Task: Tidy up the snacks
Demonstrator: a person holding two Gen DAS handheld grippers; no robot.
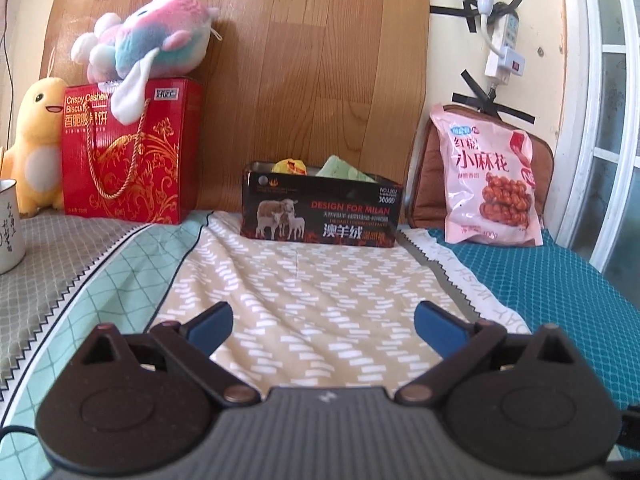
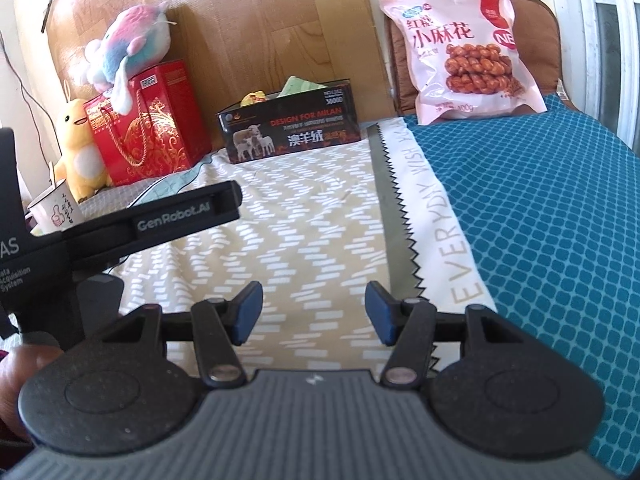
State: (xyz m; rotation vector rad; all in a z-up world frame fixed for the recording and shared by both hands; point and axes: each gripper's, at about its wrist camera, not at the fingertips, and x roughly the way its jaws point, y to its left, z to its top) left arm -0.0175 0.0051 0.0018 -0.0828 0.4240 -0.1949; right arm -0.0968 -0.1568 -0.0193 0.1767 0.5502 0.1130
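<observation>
A black open box [image 1: 320,216] printed with sheep stands at the back of the bed and holds a yellow snack packet [image 1: 289,167] and a green packet [image 1: 344,169]. The box also shows in the right wrist view [image 2: 288,128]. A pink bag of fried twists [image 1: 490,184] leans on a brown cushion at the back right [image 2: 464,54]. My left gripper [image 1: 323,326] is open and empty over the beige cloth, well short of the box. My right gripper [image 2: 314,310] is open and empty too, with the left gripper's body [image 2: 152,224] to its left.
A red biscuit gift box [image 1: 132,152] with a pastel plush toy [image 1: 148,40] on top stands back left, next to a yellow plush [image 1: 36,140]. A white mug [image 1: 8,224] sits at the left edge. Teal cloth [image 2: 540,208] covers the right side.
</observation>
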